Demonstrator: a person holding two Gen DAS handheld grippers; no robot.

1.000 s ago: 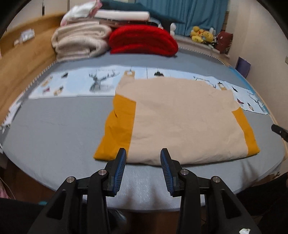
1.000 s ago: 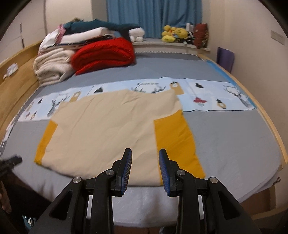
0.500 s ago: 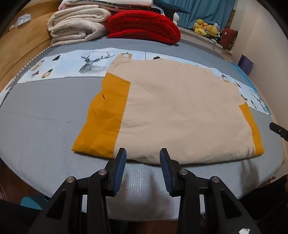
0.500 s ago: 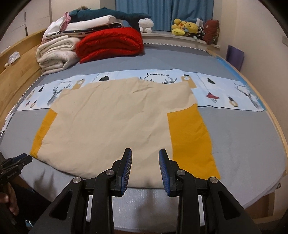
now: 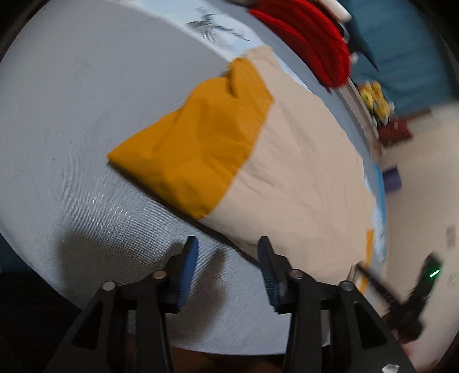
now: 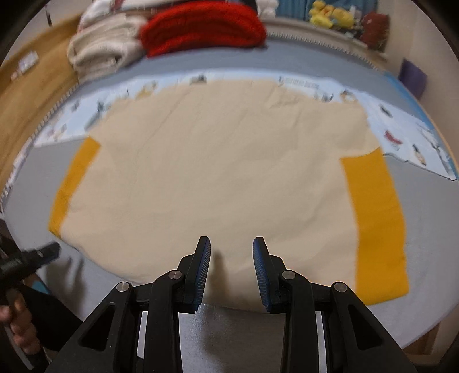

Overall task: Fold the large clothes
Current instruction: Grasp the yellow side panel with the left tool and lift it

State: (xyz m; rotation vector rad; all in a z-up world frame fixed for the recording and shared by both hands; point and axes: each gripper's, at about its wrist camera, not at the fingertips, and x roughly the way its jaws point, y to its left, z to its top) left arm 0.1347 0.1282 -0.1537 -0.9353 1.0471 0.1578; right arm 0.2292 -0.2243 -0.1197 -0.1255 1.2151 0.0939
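A cream shirt (image 6: pixel 218 172) with mustard-yellow sleeves lies spread flat on the grey bed (image 6: pixel 424 235), filling the middle of the right wrist view. Its near hem runs just above the right tongs (image 6: pixel 231 258) in the lower centre of the frame. One yellow sleeve (image 6: pixel 375 223) lies at the right of that view, and the other sleeve shows as a narrow band at the left.

The right tongs stand apart with nothing between them; their blue pads (image 6: pixel 204 264) hover over the shirt's near hem, and whether they touch the cloth cannot be told.

In the left wrist view the picture is tilted and blurred. The left tongs (image 5: pixel 228 258) sit at the bottom centre, jaws opening, with only grey bed cover in the gap. The shirt's near edge passes just above them, by the right-hand pad. The yellow sleeve (image 5: pixel 195 143), somewhat rumpled, fills the centre of this frame, with the cream body to its right.

The left tongs also show at the lower left edge of the right wrist view, held by a hand (image 6: pixel 20 324).

A light-blue printed cloth strip (image 6: pixel 413 143) lies across the bed beyond the shirt. At the top of the right wrist view sit a red folded blanket (image 6: pixel 203 28) and a stack of cream blankets (image 6: pixel 103 48), with yellow soft toys (image 6: pixel 330 14) at the upper right.
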